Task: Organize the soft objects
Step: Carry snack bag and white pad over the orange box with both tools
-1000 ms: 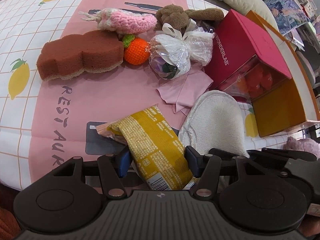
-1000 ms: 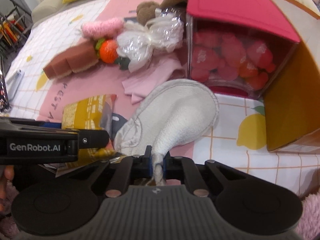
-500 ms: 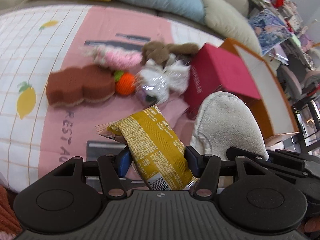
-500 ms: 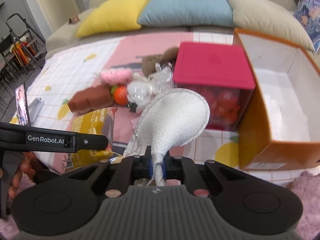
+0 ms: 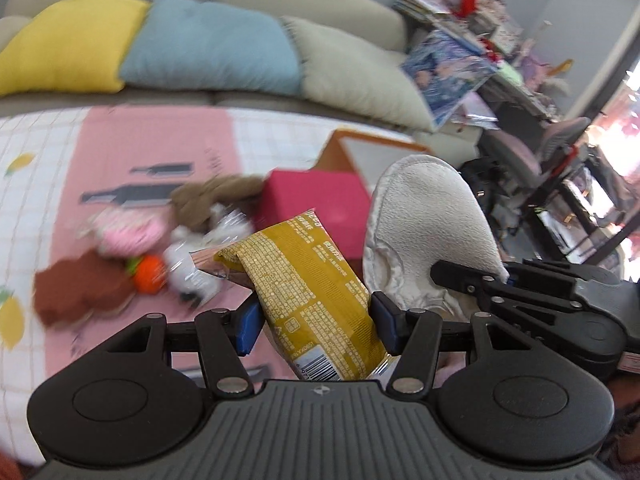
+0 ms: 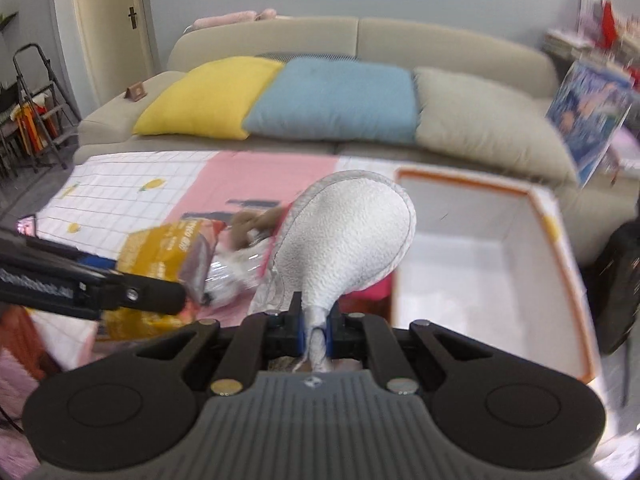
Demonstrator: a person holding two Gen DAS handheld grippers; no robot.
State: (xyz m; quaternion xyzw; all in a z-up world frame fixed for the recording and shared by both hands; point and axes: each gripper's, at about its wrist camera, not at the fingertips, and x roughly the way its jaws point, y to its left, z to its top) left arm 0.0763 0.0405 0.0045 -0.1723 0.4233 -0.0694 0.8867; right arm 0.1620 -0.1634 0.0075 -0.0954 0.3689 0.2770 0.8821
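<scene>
My left gripper is shut on a yellow snack packet, held up above the table; the packet also shows at the left of the right wrist view. My right gripper is shut on the heel of a white fluffy slipper, raised in the air; the slipper hangs just right of the packet. Below on the pink tablecloth lie a brown sponge, an orange knitted fruit, a pink knitted toy, a brown plush and a cellophane bundle.
An open orange box with a white inside stands at the right, next to a red-lidded box. Behind the table is a sofa with yellow, blue and beige cushions. Shelves and a chair crowd the far right.
Both grippers have risen well above the table, carrying the packet and the slipper, and tilted up so the sofa and the open box come into view. Both grips are unchanged.
</scene>
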